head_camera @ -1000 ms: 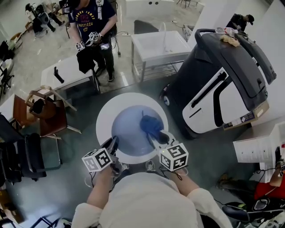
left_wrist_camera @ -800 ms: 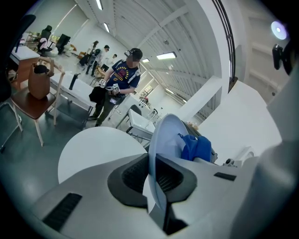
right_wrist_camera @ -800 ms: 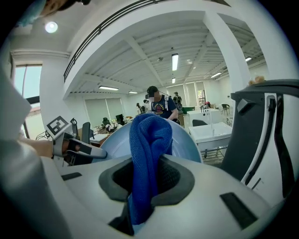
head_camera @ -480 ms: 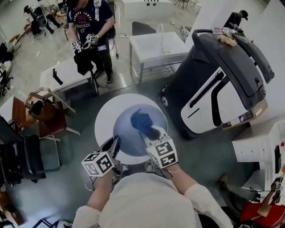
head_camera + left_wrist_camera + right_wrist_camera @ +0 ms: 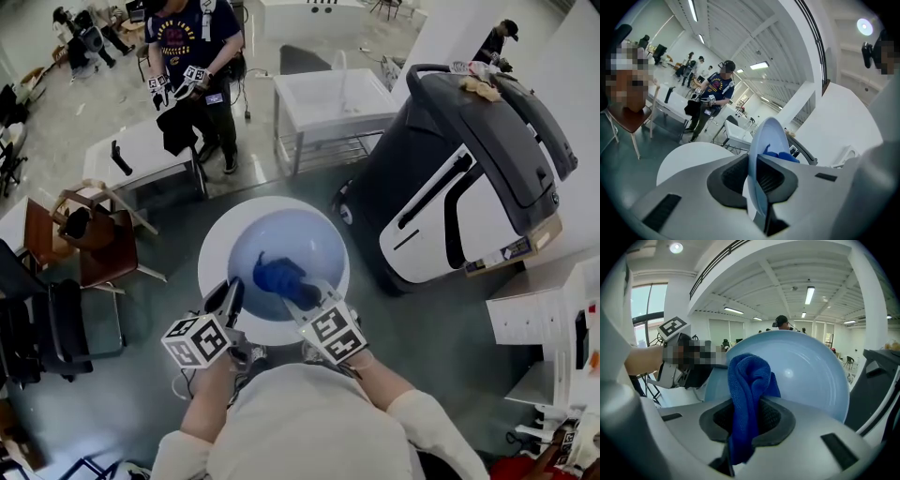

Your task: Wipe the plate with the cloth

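A light blue plate (image 5: 305, 239) is held tilted above a round white table (image 5: 214, 246). My left gripper (image 5: 231, 300) is shut on the plate's near-left rim; in the left gripper view the plate (image 5: 765, 140) stands edge-on between the closed jaws of that gripper (image 5: 757, 177). My right gripper (image 5: 302, 293) is shut on a bunched dark blue cloth (image 5: 277, 276), which presses on the plate's lower left part. In the right gripper view the cloth (image 5: 747, 390) hangs from the right gripper (image 5: 745, 423) against the plate (image 5: 811, 376), with the left gripper (image 5: 677, 363) at the left.
A big dark grey and white machine (image 5: 469, 169) stands close on the right. A white sink stand (image 5: 333, 94) is beyond the table. A person (image 5: 192, 56) with grippers stands at the back by a white table (image 5: 141, 150). Chairs (image 5: 94, 248) are at the left.
The right gripper has dragged the cloth across the plate from its right side to its lower left. The plate and left gripper have risen slightly.
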Demonstrator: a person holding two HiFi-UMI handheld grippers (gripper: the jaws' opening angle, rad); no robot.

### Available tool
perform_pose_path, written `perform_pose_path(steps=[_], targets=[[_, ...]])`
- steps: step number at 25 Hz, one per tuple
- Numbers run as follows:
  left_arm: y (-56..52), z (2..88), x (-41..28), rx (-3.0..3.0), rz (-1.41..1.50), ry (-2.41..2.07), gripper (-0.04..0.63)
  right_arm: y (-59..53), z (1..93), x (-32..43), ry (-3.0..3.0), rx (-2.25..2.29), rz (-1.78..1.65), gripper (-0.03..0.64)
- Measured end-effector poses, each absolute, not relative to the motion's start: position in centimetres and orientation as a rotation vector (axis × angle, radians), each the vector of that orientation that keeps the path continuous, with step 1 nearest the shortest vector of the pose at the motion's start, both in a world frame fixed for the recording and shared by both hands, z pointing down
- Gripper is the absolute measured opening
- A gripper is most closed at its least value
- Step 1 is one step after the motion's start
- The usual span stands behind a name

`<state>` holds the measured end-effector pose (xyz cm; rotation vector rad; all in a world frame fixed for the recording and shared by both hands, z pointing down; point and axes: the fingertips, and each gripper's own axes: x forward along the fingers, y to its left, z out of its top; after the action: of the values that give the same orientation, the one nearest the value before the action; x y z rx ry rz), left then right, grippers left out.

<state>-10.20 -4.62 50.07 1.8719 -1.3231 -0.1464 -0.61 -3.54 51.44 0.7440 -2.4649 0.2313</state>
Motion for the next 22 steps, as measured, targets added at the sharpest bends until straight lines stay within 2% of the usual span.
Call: perform_pose_path(steps=[10,16,22], targets=[[-3.3,51.0,-9.2,1.905,-0.079,-1.295,0.044,-6.9,51.2,5.5,-2.335,1.002,0.240,0.089],[-2.8,51.0,-8.3,1.949,-0.025,-1.275,0.044,-8.3,49.7,4.6,-2.349,1.035,0.196,0.089],[-2.3,51.4,-7.2,1.963,0.014,-1.265,0.044,-7.3,48.3,0.4,-2.450,0.933,0.168,0.089]])
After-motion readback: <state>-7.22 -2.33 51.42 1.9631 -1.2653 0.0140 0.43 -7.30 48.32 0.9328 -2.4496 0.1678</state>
